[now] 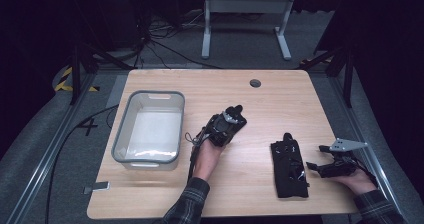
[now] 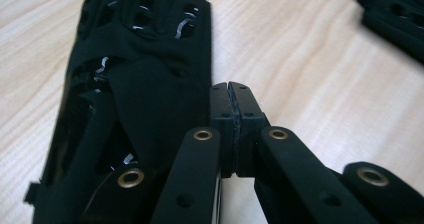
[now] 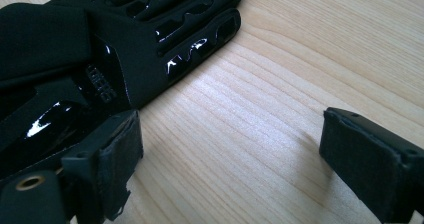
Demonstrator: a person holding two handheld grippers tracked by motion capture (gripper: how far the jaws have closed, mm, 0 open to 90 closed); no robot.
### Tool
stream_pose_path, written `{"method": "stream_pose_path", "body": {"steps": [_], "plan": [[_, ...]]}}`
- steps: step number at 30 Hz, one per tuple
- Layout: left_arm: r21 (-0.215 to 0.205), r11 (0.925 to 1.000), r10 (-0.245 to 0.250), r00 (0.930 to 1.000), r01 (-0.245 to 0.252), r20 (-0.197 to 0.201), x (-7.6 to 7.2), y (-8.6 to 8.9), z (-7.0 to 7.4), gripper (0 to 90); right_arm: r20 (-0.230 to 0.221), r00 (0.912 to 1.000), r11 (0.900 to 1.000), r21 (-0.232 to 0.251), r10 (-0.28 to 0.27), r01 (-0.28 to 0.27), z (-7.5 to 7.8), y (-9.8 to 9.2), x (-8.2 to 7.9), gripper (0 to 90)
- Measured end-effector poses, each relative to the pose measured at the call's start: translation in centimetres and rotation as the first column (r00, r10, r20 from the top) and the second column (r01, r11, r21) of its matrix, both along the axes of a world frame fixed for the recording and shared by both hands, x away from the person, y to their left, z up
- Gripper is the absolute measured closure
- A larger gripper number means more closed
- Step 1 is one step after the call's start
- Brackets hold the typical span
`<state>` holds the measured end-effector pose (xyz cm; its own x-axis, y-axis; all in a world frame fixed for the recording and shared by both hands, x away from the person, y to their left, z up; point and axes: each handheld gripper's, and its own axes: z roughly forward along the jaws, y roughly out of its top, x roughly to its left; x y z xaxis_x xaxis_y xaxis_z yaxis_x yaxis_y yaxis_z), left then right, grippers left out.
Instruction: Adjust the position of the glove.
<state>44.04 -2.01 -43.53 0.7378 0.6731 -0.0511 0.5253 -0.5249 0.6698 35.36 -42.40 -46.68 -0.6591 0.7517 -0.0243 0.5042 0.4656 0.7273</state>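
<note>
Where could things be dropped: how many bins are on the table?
1. A grey bin stands on the left part of the table, to the left of the left gripper. No other bin seems to be hidden behind anything.

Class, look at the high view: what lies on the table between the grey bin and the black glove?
The left gripper, in the person's left hand, over bare wooden table, between the grey bin and the black glove.
</note>
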Motion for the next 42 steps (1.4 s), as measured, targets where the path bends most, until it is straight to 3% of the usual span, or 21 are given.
{"method": "stream_pose_path", "body": {"steps": [3,8,11,22,28,34,42], "plan": [[0.005,0.9999,0.014,0.9999,-0.014,0.002,0.7,0.1,-0.4,89.7,0.0,1.0,1.0,0.0,0.0,0.0,0.0,0.0,0.0,10.7],[0.031,0.9993,0.023,0.9993,-0.022,-0.031,1.6,0.0,-1.7,89.8,-0.001,1.0,1.0,0.0,0.0,0.0,0.0,0.0,0.0,10.8],[0.021,0.9996,0.02,0.9991,-0.02,-0.038,1.7,0.0,-1.8,89.8,0.0,1.0,1.0,0.0,0.0,0.0,0.0,0.0,0.0,10.8],[0.025,0.9972,-0.068,0.9958,0.07,-0.061,0.3,-1.2,-1.7,89.8,0.0,1.0,1.0,0.0,0.0,0.0,0.0,0.0,0.0,10.7],[0.014,0.992,-0.124,0.9894,0.125,-0.076,-1.0,-2.3,-1.7,89.9,0.0,1.0,1.0,0.0,0.0,0.0,0.0,0.0,0.0,10.8],[0.011,0.9808,-0.193,0.9766,0.195,-0.096,-2.5,-3.1,-1.6,89.9,0.0,1.0,1.0,0.0,0.0,0.0,0.0,0.0,0.0,10.7],[-0.001,0.9682,-0.249,0.9618,0.25,-0.114,-4.4,-4.2,-1.6,89.9,0.0,1.0,1.0,0.0,0.0,0.0,0.0,0.0,0.0,10.7]]}}
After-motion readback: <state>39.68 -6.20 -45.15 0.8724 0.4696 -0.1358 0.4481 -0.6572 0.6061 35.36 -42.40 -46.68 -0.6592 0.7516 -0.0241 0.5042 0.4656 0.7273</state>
